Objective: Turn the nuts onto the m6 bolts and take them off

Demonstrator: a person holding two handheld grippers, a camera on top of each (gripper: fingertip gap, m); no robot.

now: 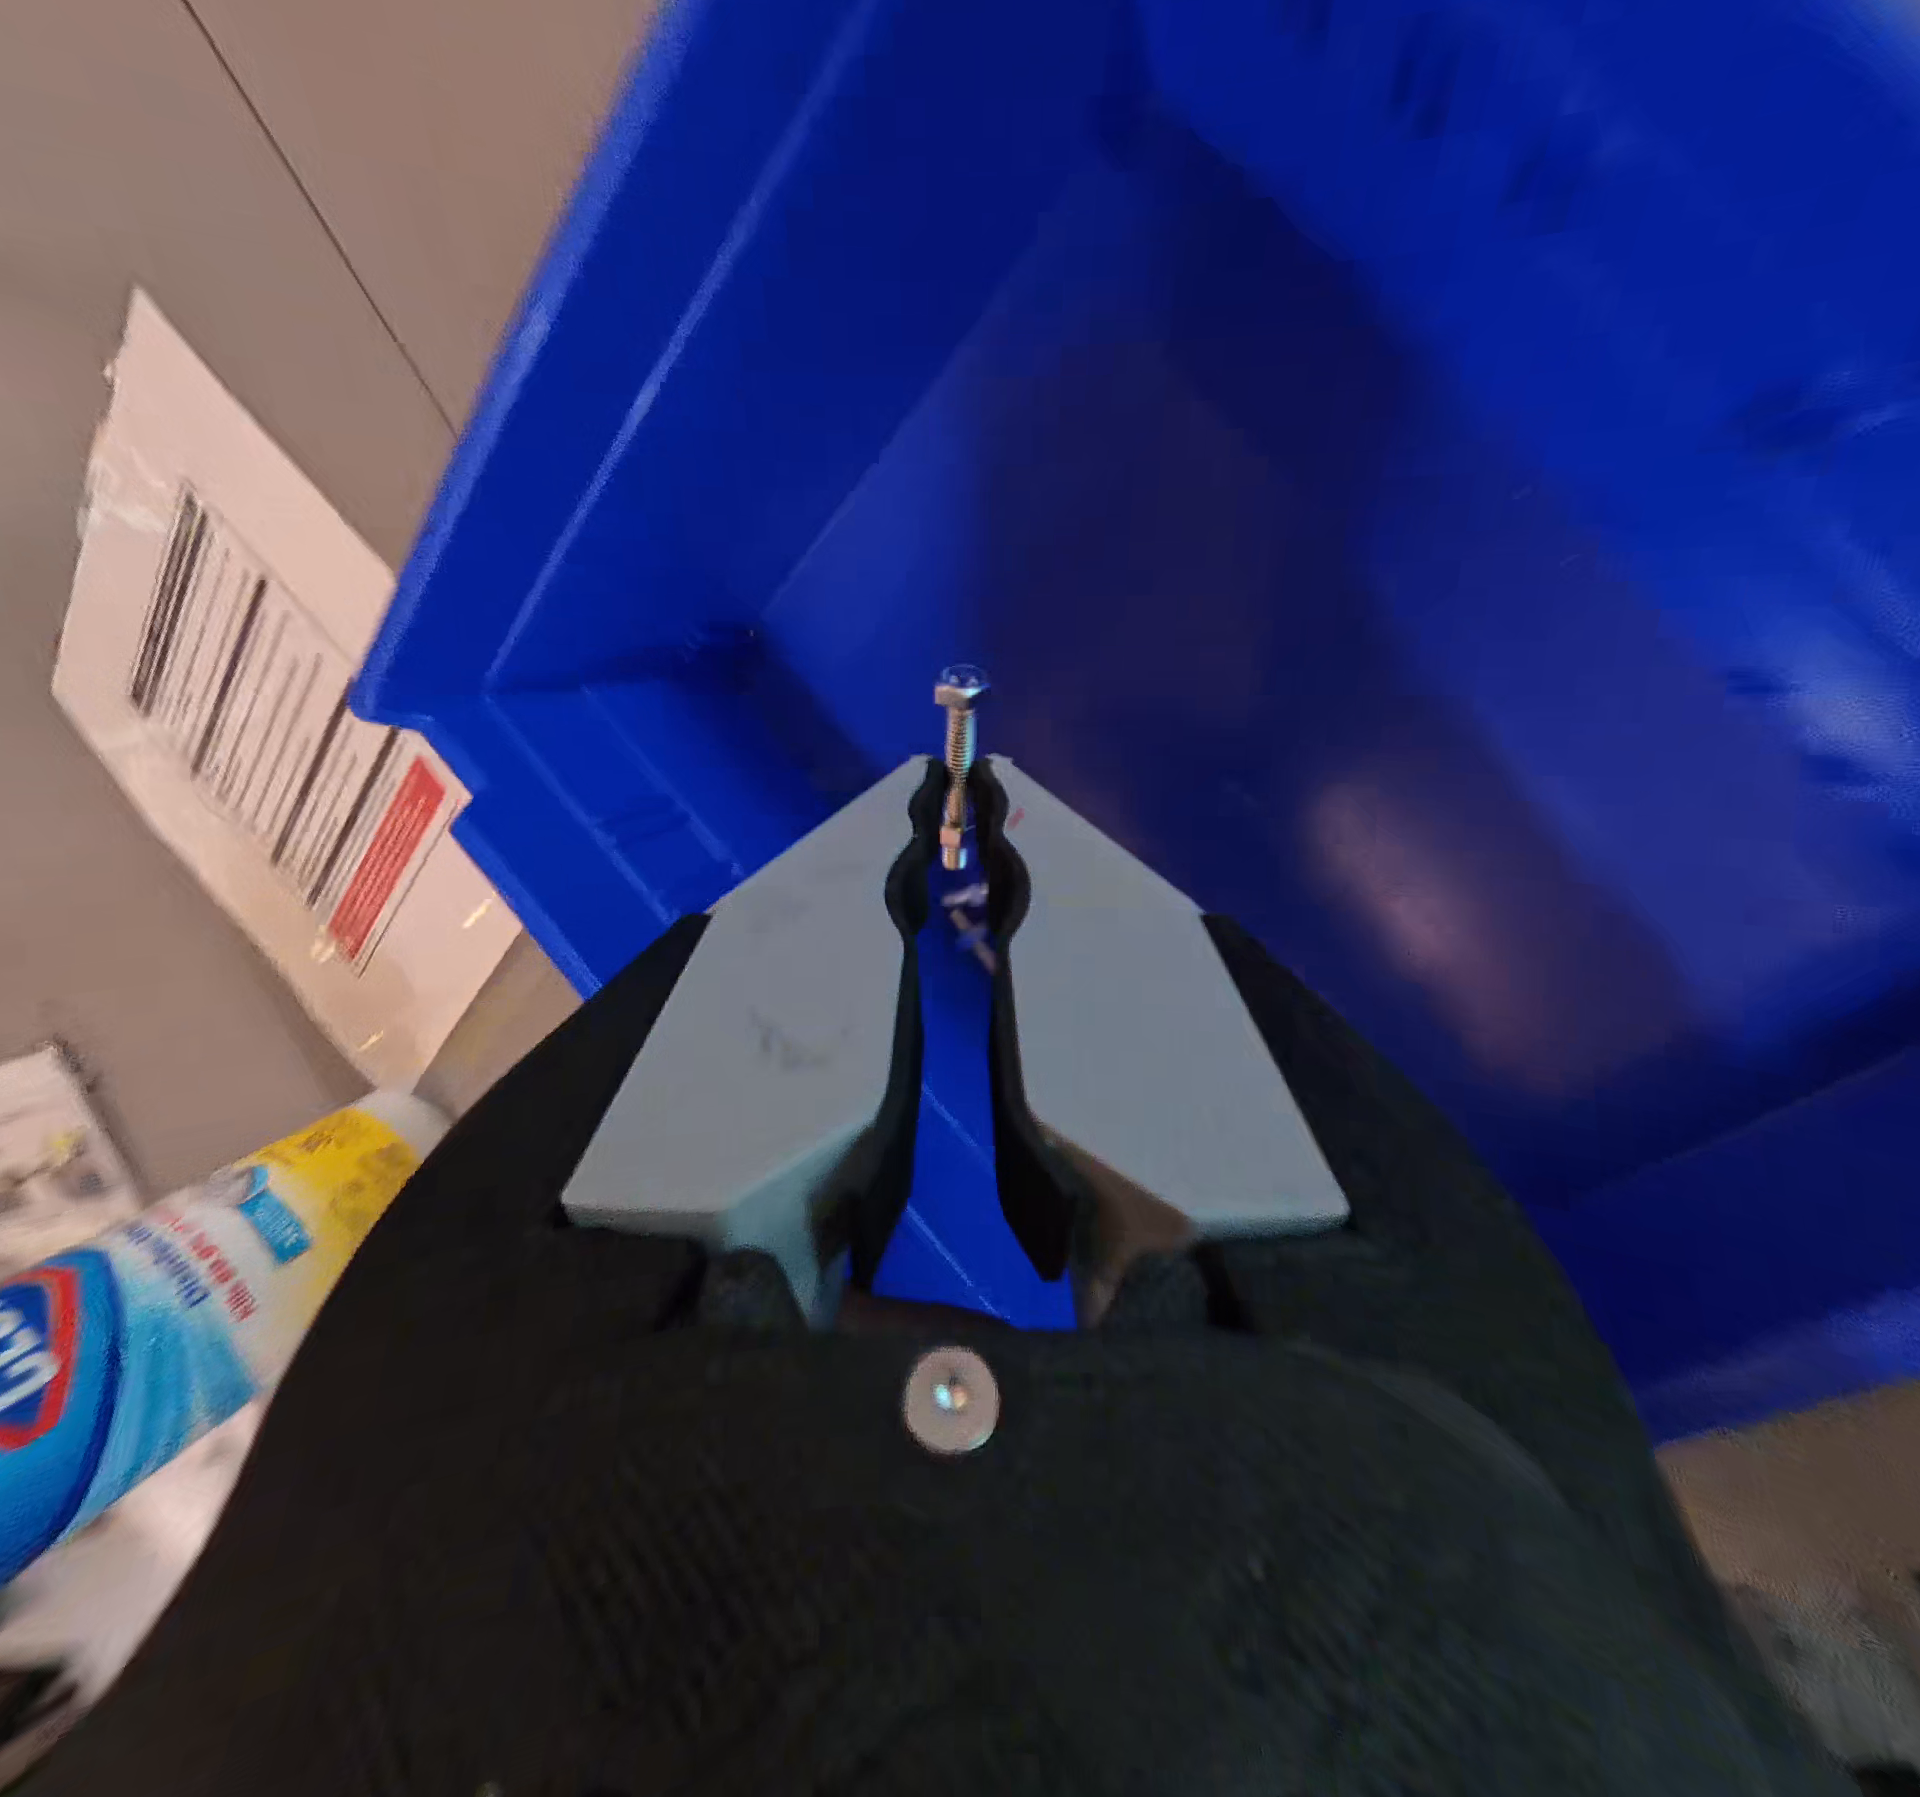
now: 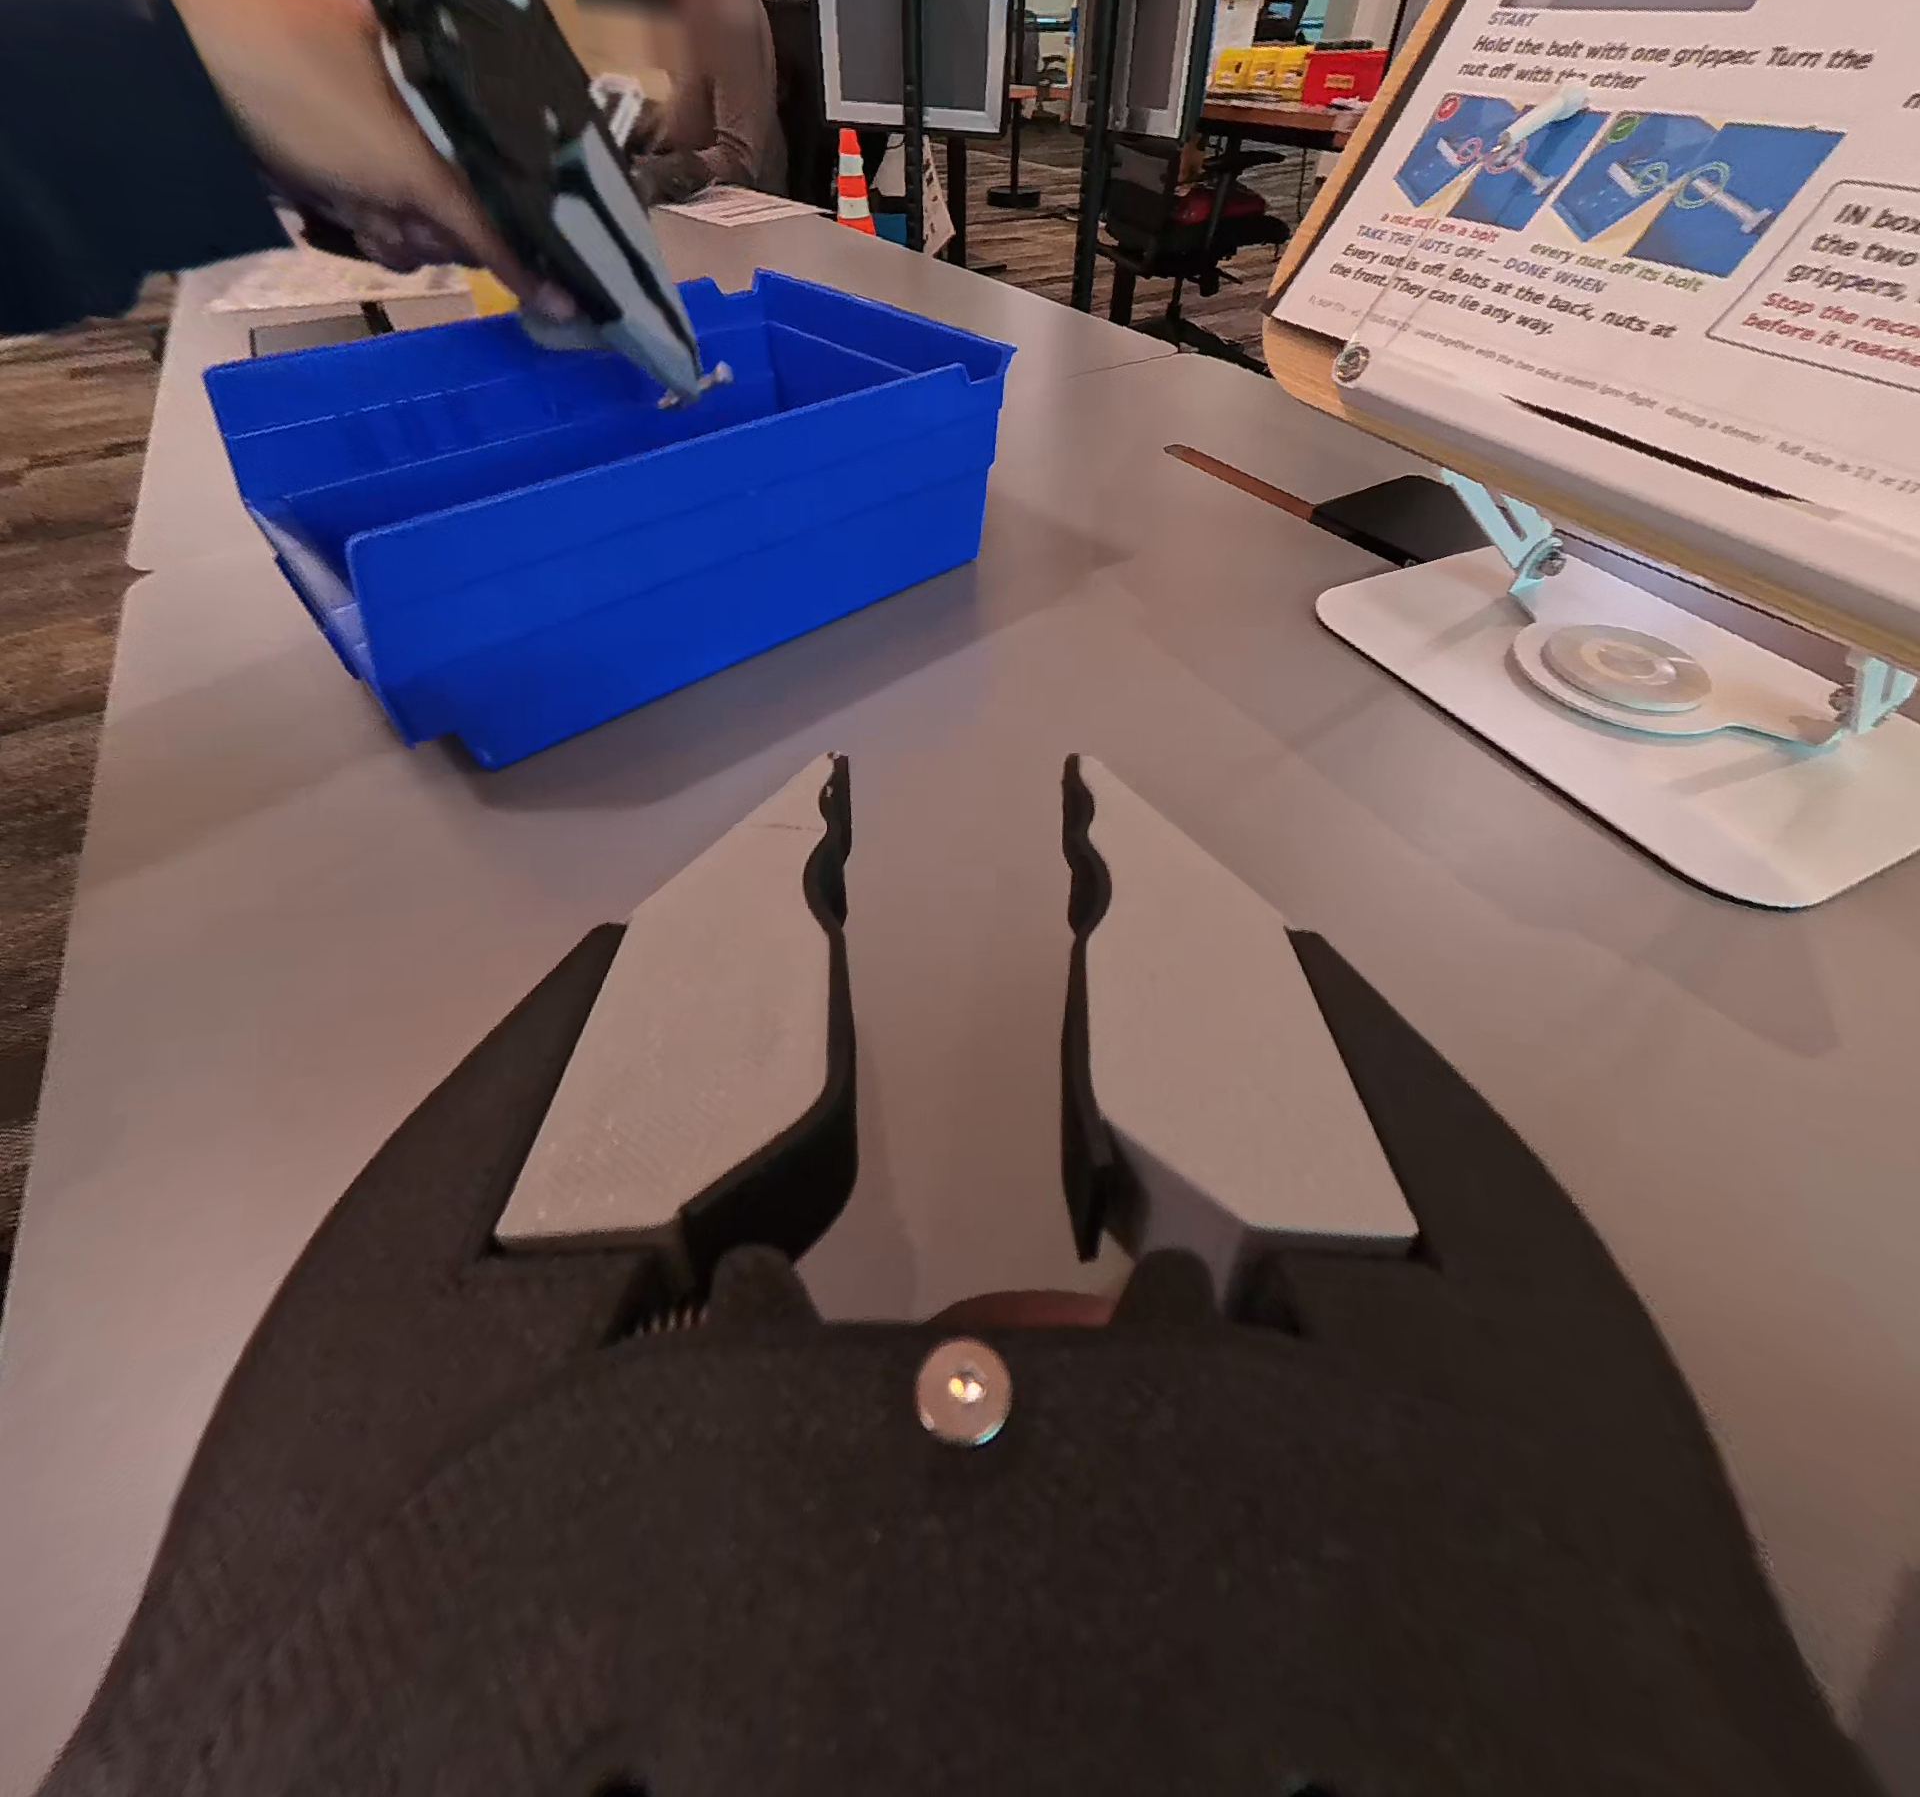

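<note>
My left gripper [image 1: 956,781] is shut on a silver bolt [image 1: 957,739]. Its hex head sticks out past the fingertips, and a nut [image 1: 952,852] sits at the bolt's inner end between the fingers. It hangs over the inside of the blue bin [image 1: 1351,604]. More small metal parts [image 1: 971,926] lie blurred on the bin floor below. In the right wrist view the left gripper [image 2: 691,386] holds the bolt [image 2: 707,383] above the blue bin [image 2: 665,584]. My right gripper [image 2: 951,781] is open and empty over the grey table, in front of the bin.
A white stand [image 2: 1621,729] with an instruction board [image 2: 1621,220] is on the table at right. A wipes canister [image 1: 177,1290] and a laminated sheet [image 1: 249,635] lie left of the bin. A person's sleeve [image 2: 94,137] is at upper left. Left tips to right tips: about 35 centimetres.
</note>
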